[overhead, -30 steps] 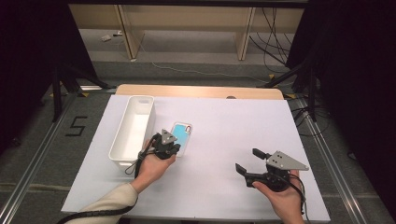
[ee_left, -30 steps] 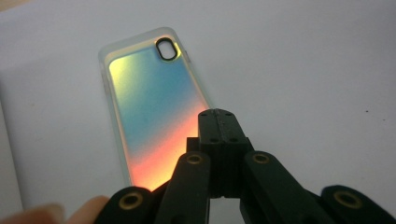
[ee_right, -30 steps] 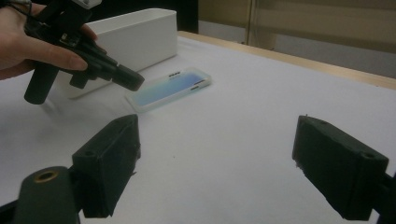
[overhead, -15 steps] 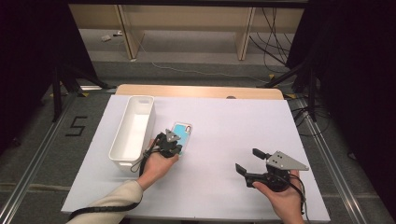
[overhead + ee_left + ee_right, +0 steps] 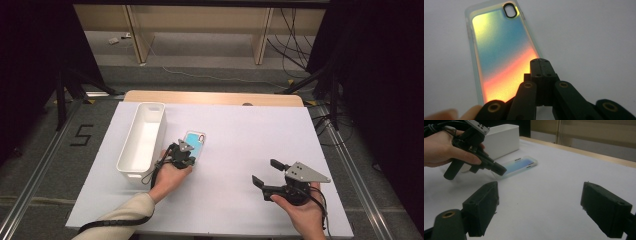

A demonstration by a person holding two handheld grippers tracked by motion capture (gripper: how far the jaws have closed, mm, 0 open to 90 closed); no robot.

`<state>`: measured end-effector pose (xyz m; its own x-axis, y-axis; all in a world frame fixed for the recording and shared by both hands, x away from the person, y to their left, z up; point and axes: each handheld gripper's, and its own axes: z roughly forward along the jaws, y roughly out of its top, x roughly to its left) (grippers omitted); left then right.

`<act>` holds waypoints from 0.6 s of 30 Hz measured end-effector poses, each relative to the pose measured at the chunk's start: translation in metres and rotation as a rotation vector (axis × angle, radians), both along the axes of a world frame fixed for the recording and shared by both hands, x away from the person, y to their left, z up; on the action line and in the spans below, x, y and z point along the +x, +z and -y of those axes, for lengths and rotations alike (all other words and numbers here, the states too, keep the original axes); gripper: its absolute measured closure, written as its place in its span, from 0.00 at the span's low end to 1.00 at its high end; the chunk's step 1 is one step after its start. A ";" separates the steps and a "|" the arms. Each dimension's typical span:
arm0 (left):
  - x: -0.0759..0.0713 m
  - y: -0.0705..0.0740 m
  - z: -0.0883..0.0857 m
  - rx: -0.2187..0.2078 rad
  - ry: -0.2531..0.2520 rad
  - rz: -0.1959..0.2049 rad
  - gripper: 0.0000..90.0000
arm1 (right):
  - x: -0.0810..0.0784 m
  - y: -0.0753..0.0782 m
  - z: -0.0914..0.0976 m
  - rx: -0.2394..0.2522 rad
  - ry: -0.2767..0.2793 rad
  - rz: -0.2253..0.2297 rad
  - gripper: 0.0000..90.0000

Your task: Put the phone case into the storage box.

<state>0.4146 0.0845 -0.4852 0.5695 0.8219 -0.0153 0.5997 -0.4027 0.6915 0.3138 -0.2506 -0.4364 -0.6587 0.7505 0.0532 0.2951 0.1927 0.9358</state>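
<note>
An iridescent phone case (image 5: 196, 141) lies flat on the white table, camera hole at its far end. In the left gripper view the phone case (image 5: 501, 45) glows blue to orange. My left gripper (image 5: 186, 151) is shut, nothing between its jaws, with its tip (image 5: 541, 67) over the case's near right corner. From the right gripper view the left gripper (image 5: 499, 170) points down at the near edge of the case (image 5: 520, 164); whether it touches is unclear. My right gripper (image 5: 265, 172) is held open above the table's front right, its jaws (image 5: 544, 207) wide apart around nothing.
A long white bin (image 5: 162, 125) stands just left of the case, its wall (image 5: 506, 140) behind the left hand. A white sheet (image 5: 240, 130) covers the table, with a wooden strip (image 5: 215, 97) along the far edge.
My left gripper has edged slightly rightward over the phone case. The right gripper has stayed still and open.
</note>
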 end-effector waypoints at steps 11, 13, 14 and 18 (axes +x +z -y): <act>0.002 -0.003 0.002 -0.023 0.015 -0.021 1.00 | 0.000 0.000 0.000 -0.001 0.000 0.000 0.18; 0.003 -0.003 0.003 -0.025 0.018 -0.019 1.00 | 0.000 0.000 0.000 -0.001 0.003 0.000 0.18; 0.003 -0.003 0.004 -0.032 0.019 -0.021 1.00 | 0.000 0.000 0.000 -0.001 0.003 -0.001 0.18; 0.003 -0.003 0.005 -0.042 0.025 -0.022 1.00 | 0.000 0.000 0.000 -0.001 0.003 0.001 0.18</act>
<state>0.4180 0.0792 -0.4883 0.5480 0.8342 -0.0620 0.6244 -0.3586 0.6939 0.3138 -0.2507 -0.4365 -0.6607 0.7488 0.0519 0.2941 0.1946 0.9357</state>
